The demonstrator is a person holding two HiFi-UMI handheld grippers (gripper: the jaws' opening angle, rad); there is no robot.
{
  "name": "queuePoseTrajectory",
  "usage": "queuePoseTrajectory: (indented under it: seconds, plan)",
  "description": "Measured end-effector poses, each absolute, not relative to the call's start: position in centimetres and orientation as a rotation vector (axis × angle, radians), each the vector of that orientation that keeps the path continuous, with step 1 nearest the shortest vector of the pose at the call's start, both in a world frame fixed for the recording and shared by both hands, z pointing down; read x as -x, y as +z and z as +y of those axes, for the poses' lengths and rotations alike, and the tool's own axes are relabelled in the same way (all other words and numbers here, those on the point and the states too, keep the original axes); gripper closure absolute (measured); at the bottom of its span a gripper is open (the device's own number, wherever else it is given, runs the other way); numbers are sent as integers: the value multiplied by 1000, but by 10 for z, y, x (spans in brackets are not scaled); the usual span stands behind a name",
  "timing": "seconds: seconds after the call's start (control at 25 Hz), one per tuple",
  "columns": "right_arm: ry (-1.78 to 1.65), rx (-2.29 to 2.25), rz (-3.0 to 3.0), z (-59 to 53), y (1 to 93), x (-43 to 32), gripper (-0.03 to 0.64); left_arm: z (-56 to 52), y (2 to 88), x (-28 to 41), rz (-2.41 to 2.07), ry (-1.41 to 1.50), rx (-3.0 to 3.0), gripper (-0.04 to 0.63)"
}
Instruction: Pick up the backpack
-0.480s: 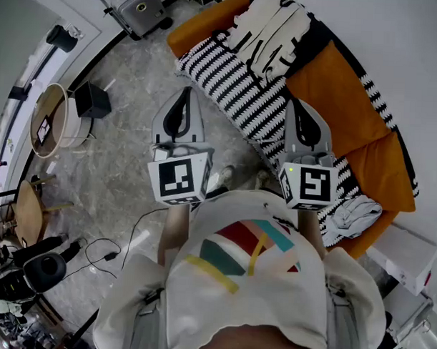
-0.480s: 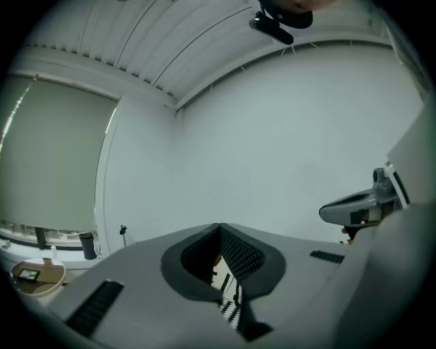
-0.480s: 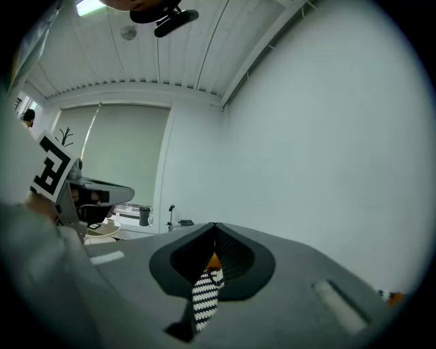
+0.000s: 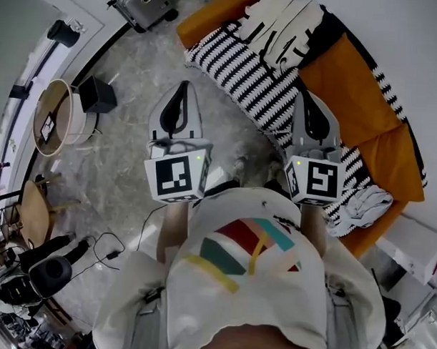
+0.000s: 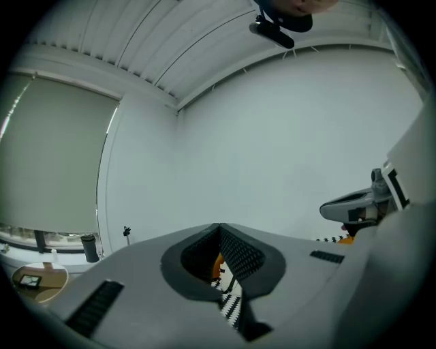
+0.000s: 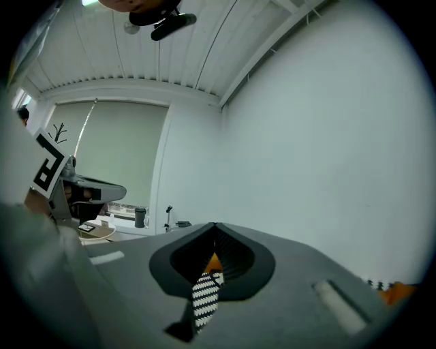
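- Head view: a person stands on a marble floor (image 4: pixel 126 160) facing an orange sofa (image 4: pixel 350 89). There is a claw in each hand, held out level, side by side and well apart.
- Left claw (image 4: pixel 182 85): jaws clenched to a point with nothing between them. It hangs over the floor, near the edge of the striped blanket (image 4: pixel 237 63) that drapes the sofa seat.
- Right claw (image 4: pixel 310 96): clenched likewise and empty. It hangs over the blanket.
- Backpack (image 4: pixel 281 26): white with black straps, lying on the sofa's far end, partly on the blanket. It is ahead of both claws, nearer the right one's line, and neither touches it.
- A pale cloth (image 4: pixel 364 202) lies on the sofa, close to the right claw's marker cube.
- A round table (image 4: pixel 52 118) and a black box (image 4: pixel 97 94) stand on the floor off to the left.
- Left gripper view: the left claw (image 5: pixel 219 226) is closed tip to tip and grips nothing. A sliver of orange sofa and blanket stripes shows through the opening below the tips. A white wall fills the background, and the right claw (image 5: pixel 327 206) shows at the right edge.
- Right gripper view: the right claw (image 6: pixel 214 225) is closed tip to tip and holds nothing. Blanket stripes and a bit of orange show through the opening under the tips. The left claw (image 6: pixel 117 189) shows at the left edge, with the round table beyond it.
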State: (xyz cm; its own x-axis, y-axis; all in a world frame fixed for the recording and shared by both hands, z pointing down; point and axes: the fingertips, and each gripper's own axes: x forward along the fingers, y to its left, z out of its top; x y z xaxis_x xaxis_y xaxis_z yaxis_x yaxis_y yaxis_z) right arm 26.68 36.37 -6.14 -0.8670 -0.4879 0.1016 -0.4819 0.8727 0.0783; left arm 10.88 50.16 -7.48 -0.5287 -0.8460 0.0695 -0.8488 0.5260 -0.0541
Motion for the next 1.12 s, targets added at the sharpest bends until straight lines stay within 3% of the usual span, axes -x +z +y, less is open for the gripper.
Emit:
queuePoseTrajectory:
  seconds: [1.12]
  plan:
    - [-173, -815, -2923, 390, -76, -245, 612, 546, -80, -82, -2734, -35, -1531, 581]
